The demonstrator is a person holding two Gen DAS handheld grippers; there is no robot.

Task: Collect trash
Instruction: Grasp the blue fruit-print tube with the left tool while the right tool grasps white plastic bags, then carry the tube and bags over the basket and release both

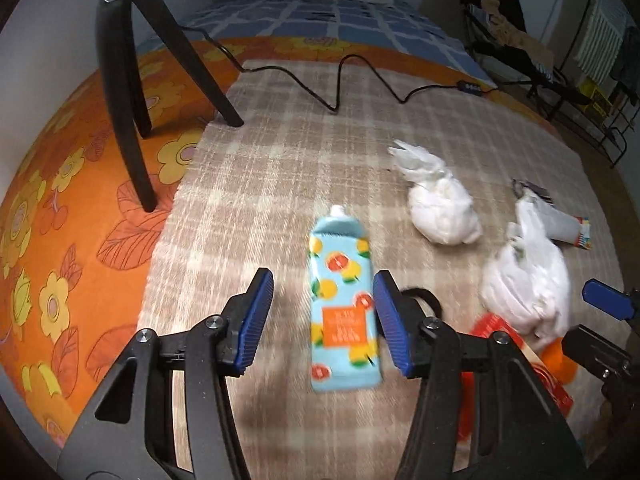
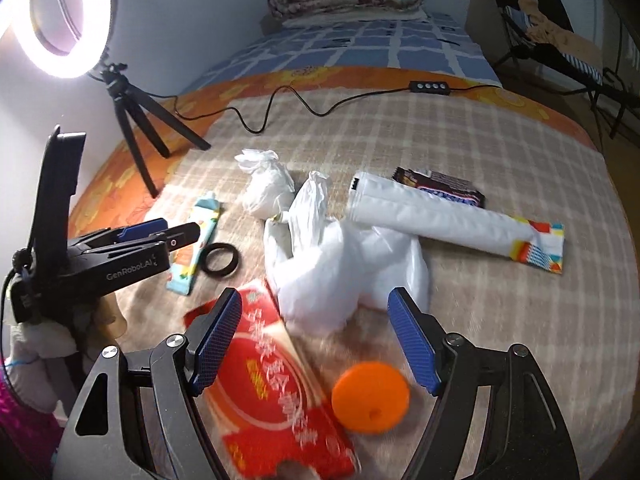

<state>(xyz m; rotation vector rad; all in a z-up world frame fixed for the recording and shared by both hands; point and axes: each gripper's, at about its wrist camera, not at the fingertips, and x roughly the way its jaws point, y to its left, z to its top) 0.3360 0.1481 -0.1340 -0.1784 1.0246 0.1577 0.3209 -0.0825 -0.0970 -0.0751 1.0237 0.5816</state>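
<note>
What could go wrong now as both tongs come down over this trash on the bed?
The left tongs sit off-centre on the blue tube, with one pad almost touching; closing could shove it aside. The right tongs straddle a red packet, an orange cap and a white bag, so they may grab several.

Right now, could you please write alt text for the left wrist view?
The left gripper hangs open over a blue fruit-print tube lying on a checked blanket, the tube between its blue pads. To the right lie two white bags and a red packet; a black tripod stands at the left.
</note>
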